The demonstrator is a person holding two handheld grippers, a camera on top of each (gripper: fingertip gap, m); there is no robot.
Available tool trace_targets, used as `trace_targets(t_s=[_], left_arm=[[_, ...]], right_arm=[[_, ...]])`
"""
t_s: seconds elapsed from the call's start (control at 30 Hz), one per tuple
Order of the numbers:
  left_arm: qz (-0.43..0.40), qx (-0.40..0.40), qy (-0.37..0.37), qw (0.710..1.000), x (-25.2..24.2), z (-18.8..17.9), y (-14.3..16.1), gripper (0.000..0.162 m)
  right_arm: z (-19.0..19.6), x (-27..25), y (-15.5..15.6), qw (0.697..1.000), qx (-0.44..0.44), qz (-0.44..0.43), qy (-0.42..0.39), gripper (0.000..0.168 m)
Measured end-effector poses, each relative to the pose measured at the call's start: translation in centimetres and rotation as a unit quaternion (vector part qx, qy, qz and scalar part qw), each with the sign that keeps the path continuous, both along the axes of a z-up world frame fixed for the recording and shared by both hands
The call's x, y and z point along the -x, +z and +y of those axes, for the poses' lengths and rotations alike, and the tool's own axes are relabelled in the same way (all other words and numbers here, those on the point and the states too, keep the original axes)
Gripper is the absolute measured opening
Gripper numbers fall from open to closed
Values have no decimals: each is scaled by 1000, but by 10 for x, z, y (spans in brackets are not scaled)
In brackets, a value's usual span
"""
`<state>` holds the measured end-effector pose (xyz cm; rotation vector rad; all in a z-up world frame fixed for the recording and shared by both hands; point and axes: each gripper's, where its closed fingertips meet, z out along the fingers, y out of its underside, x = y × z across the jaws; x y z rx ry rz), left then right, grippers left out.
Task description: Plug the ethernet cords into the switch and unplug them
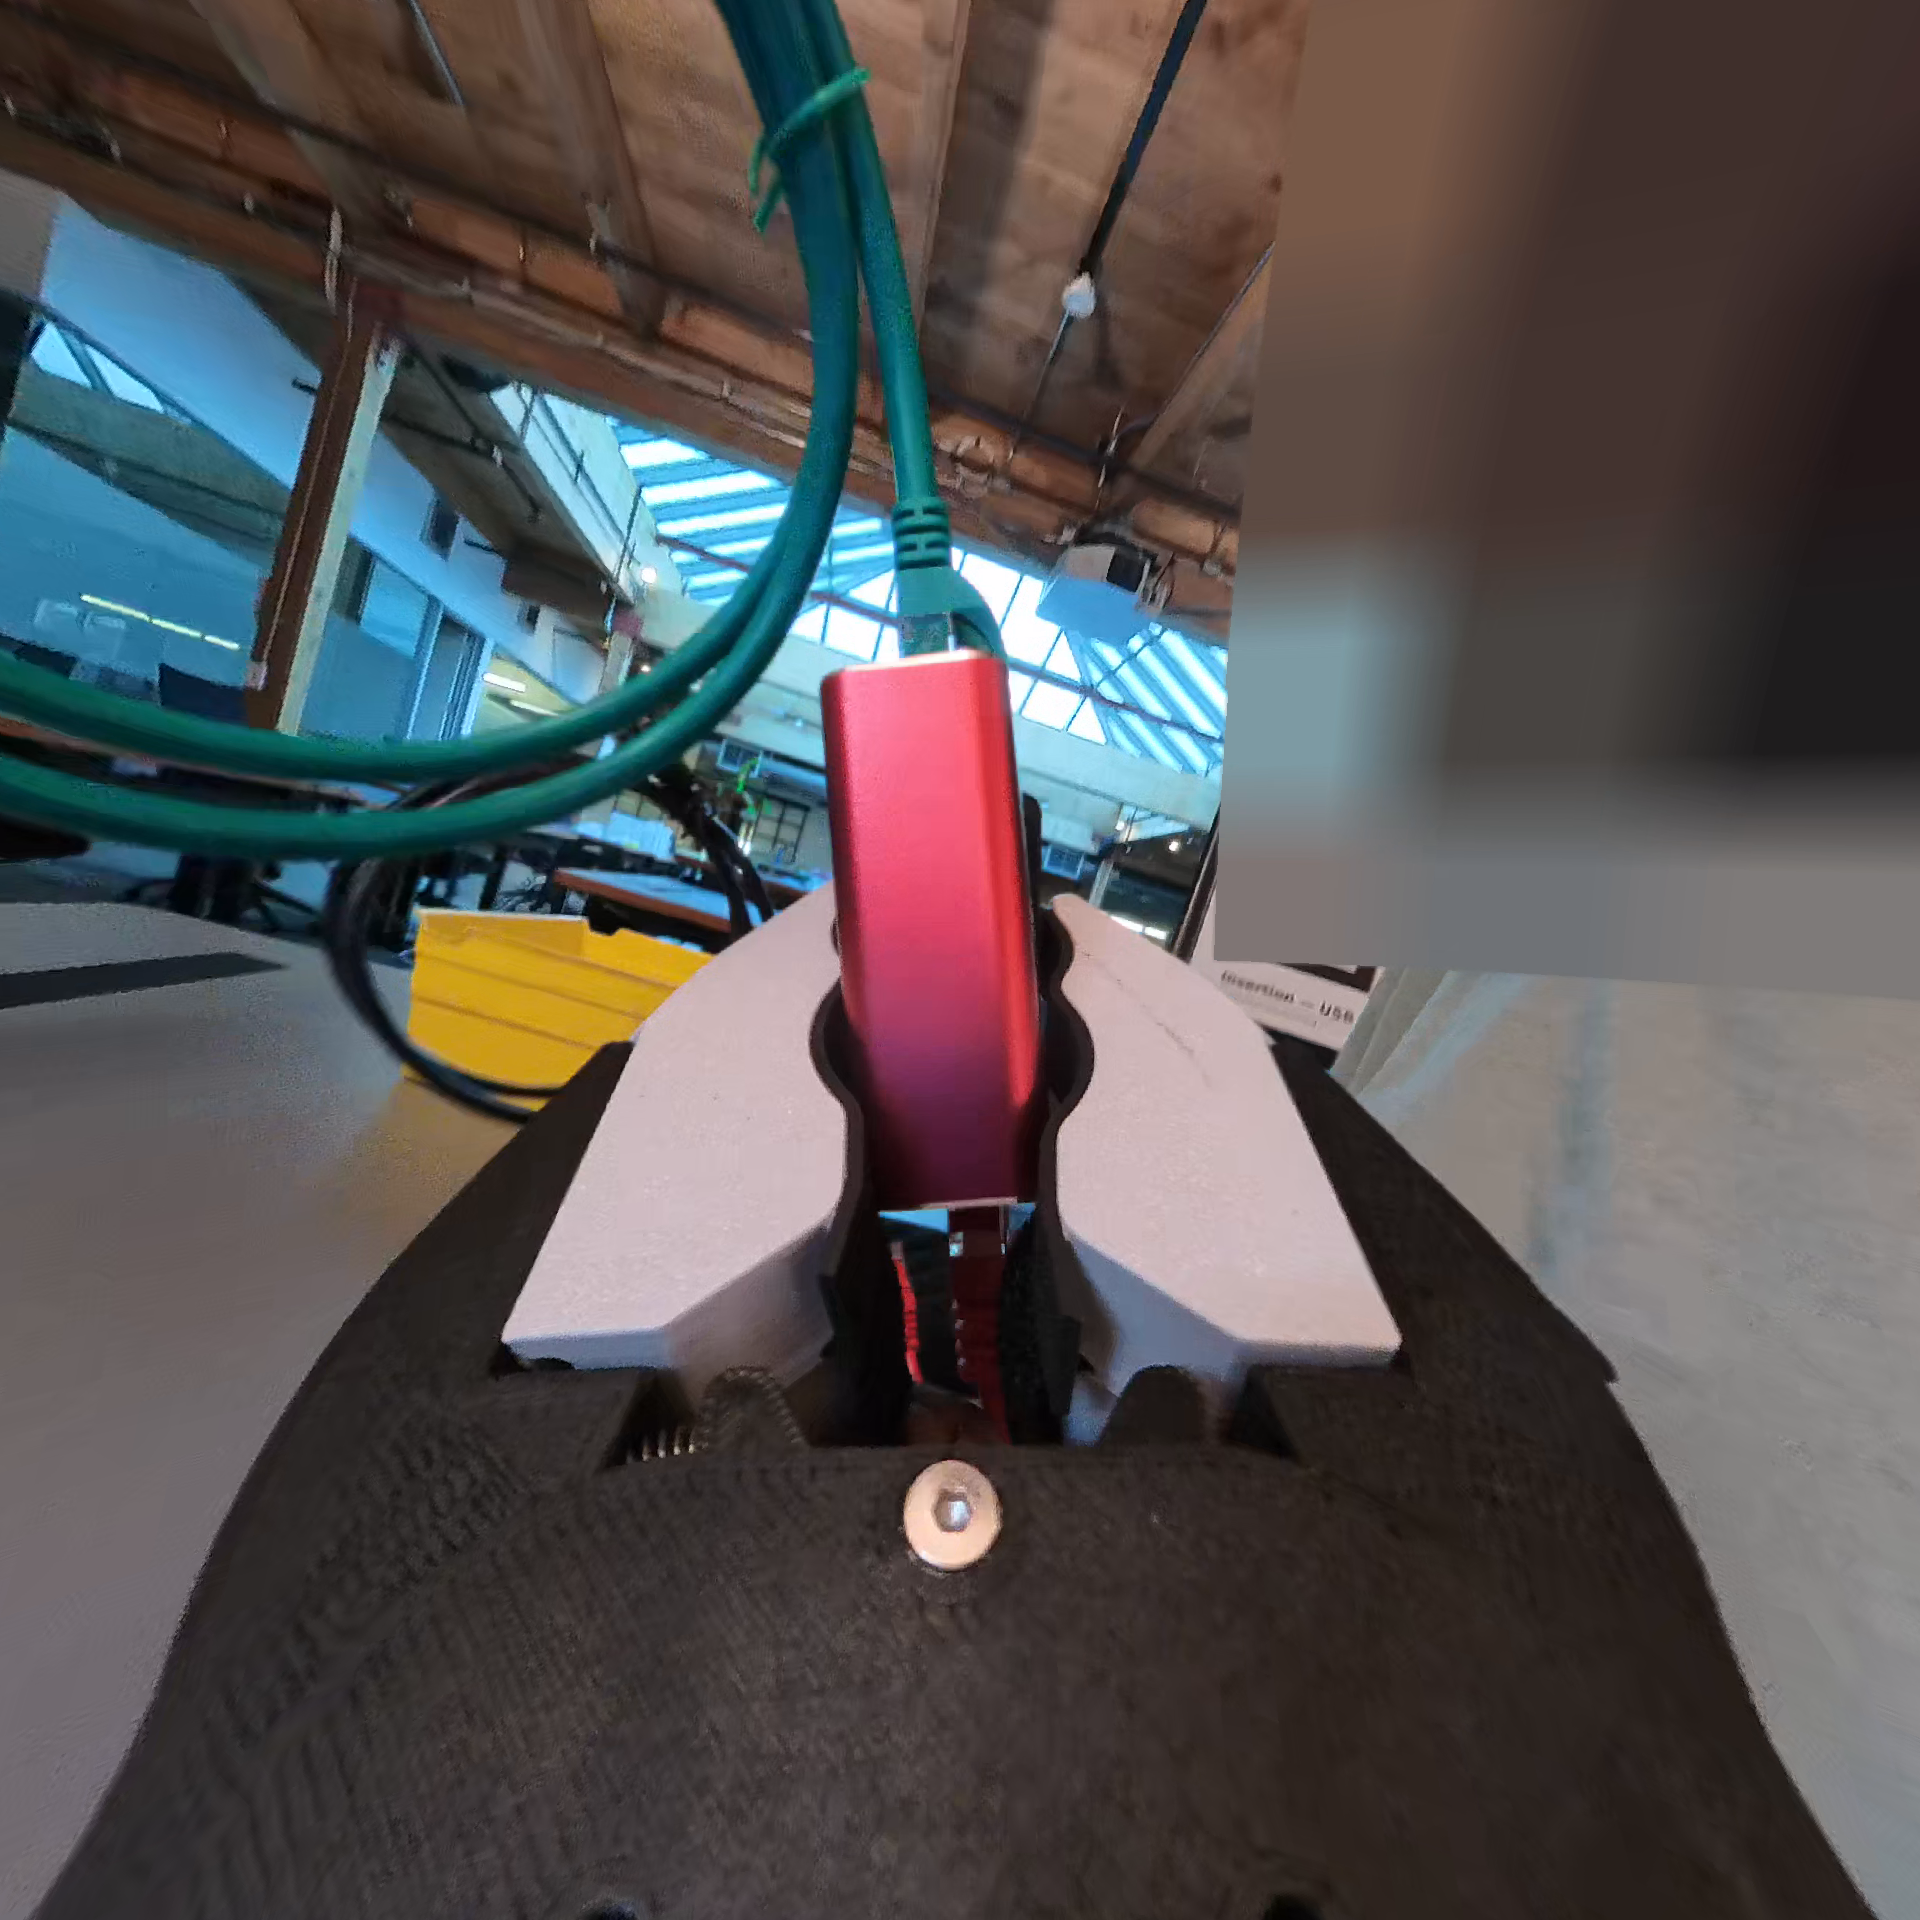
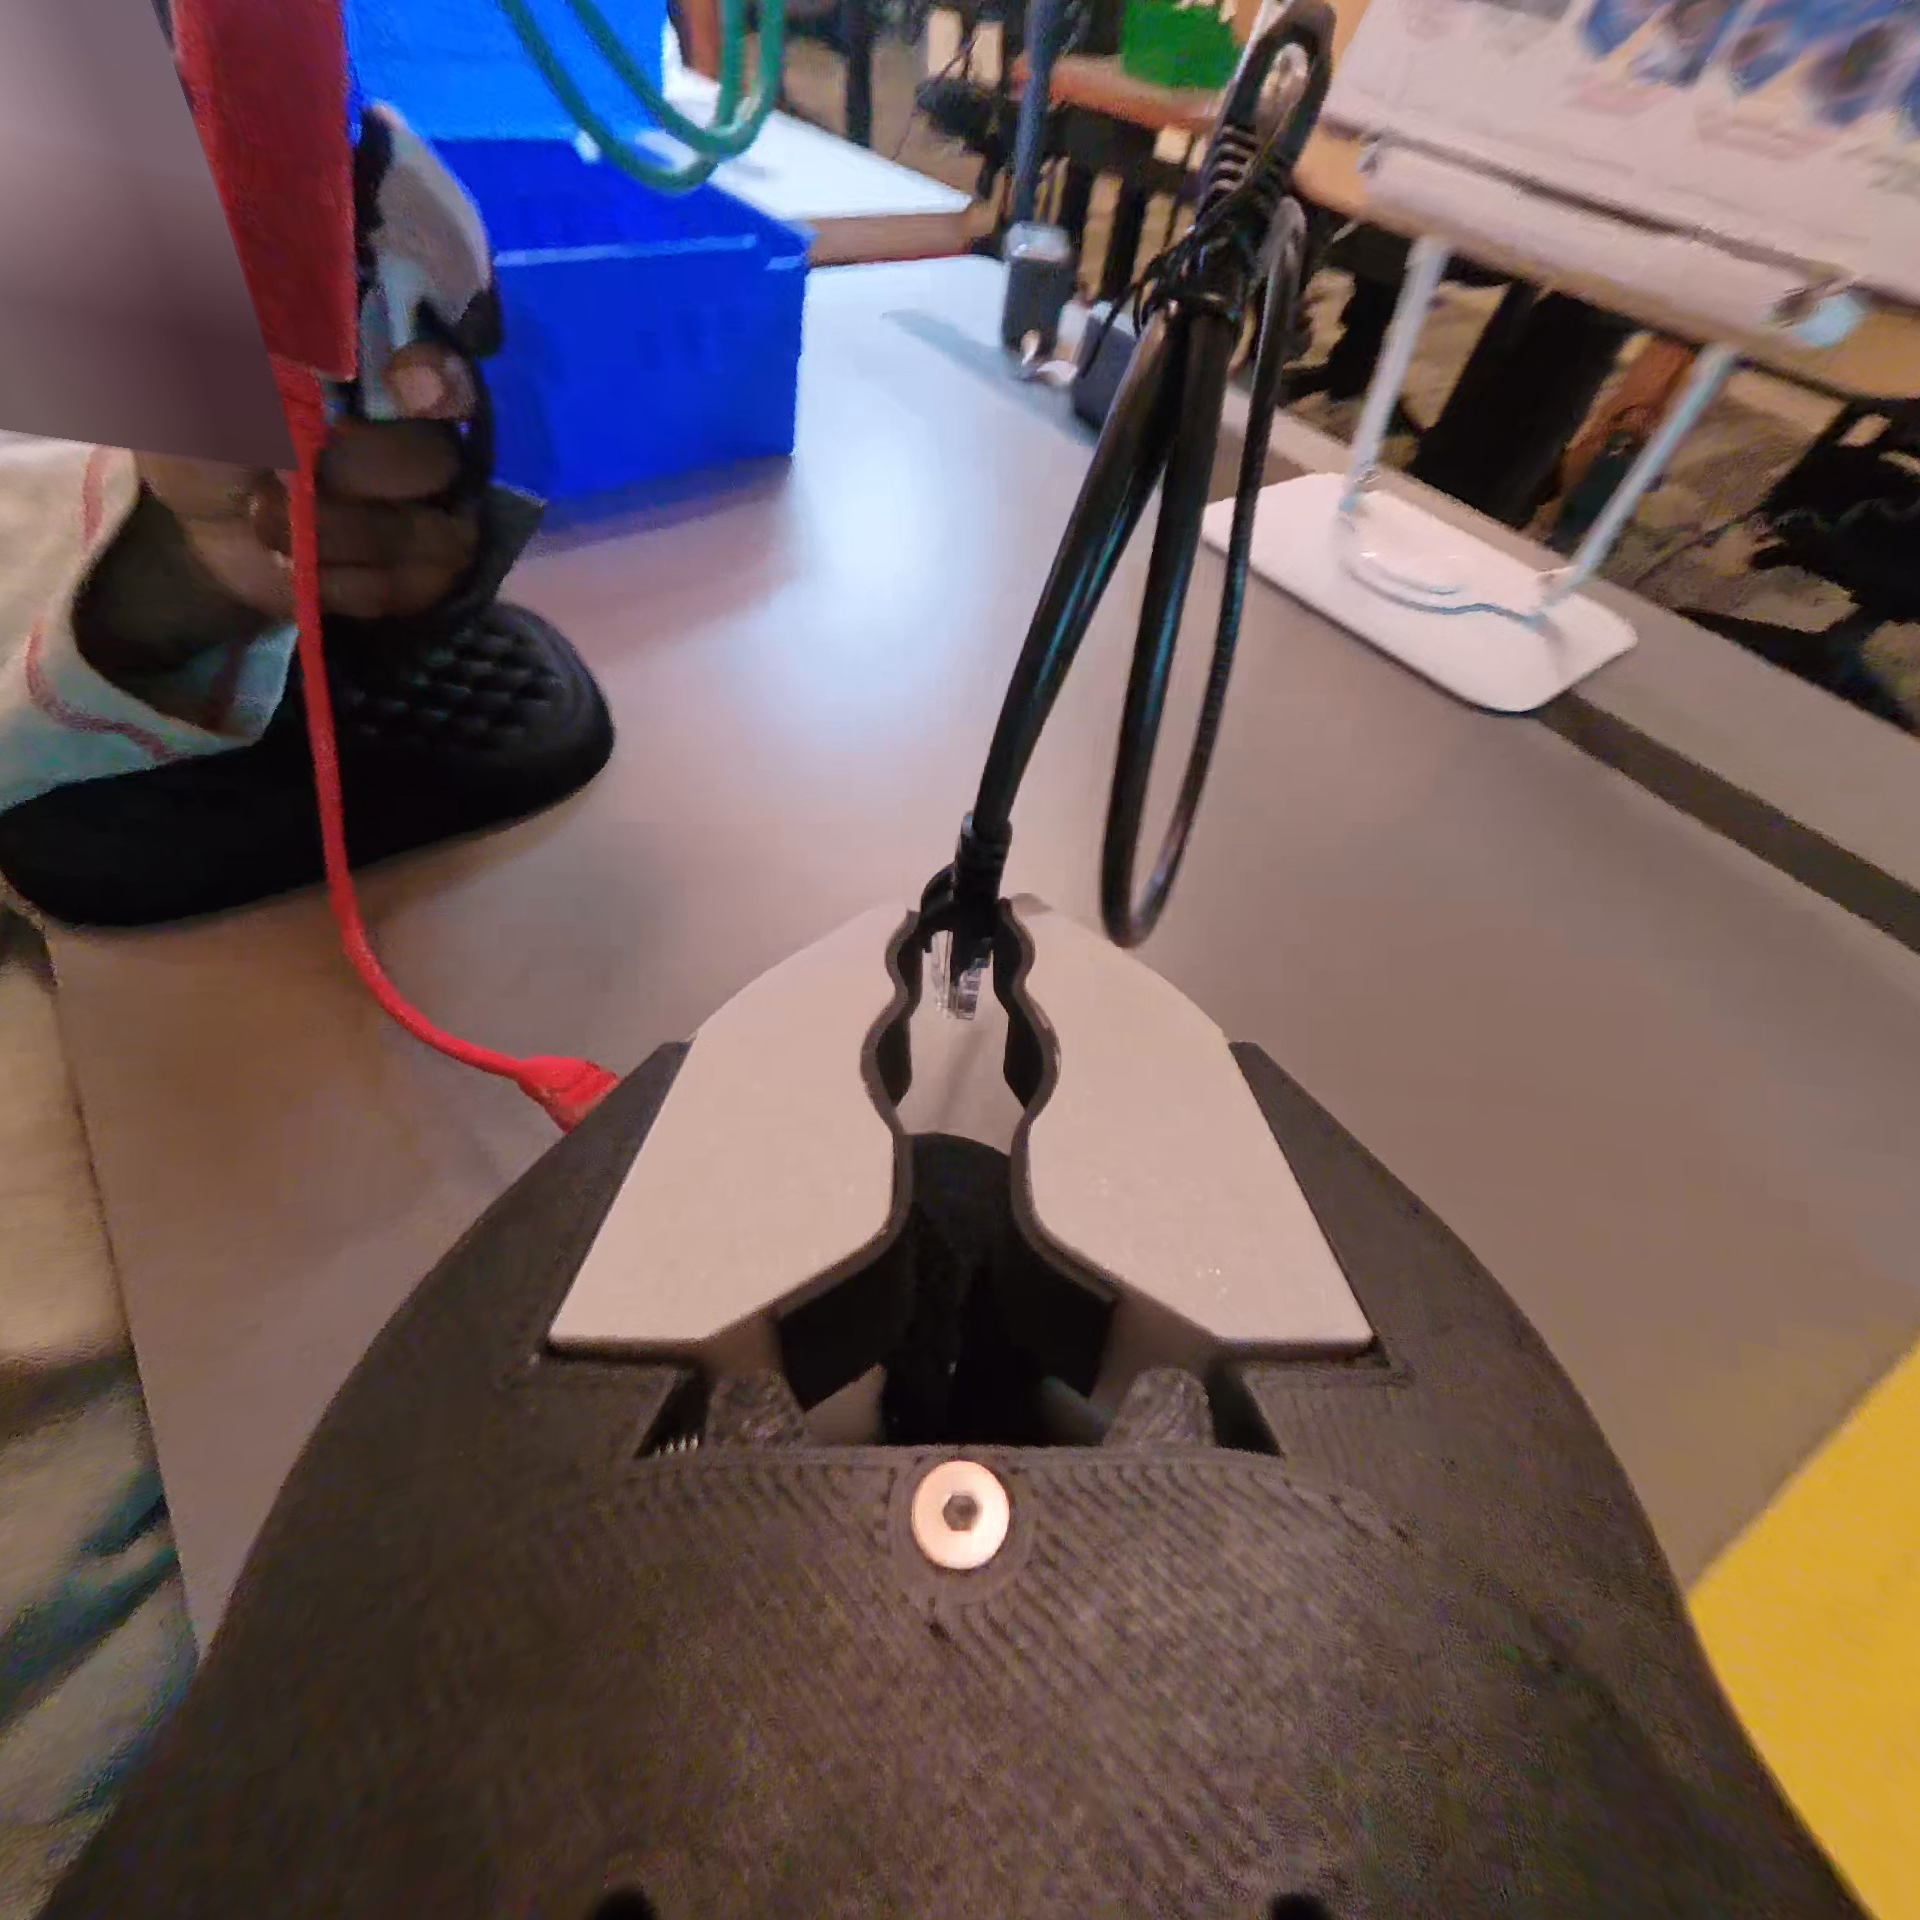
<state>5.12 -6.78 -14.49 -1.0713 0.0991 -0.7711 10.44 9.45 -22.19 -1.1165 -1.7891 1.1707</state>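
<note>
Left tool [image 1: 940, 925] clamps the red switch [image 1: 930, 914]; green cord [image 1: 920, 540] is seated at its 12 o'clock end. Right tool [image 2: 961, 966] grips the black cord's plug [image 2: 961, 961], not yet inserted; unplugging remains.

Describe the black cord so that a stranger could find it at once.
Start at the grey table, then find the right gripper above it. The black cord is pinched at its clear plug between the fingers. Unlike the green cords, it hangs in a tied black loop.
</note>
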Motion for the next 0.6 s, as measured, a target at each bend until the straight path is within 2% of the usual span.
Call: trace_targets(t_s=[0.17, 0.33, 0.43, 0.6], left_arm=[[-6, 20, -18, 1000, -1, 2, -5, 30], [18, 63, -37, 997, -13, 11, -18, 31], [39, 89, -32, 995, -16, 16, -26, 31], [46, 132, -25, 990, -15, 24, -39, 31]], right_arm=[[53, -34, 56, 992, 39, 92, -74, 13], [115, -74, 106, 958, 150, 198, -142, 13], [143, -98, 114, 937, 195, 235, -169, 13], [166, -125, 93, 921, 225, 223, -228, 13]])
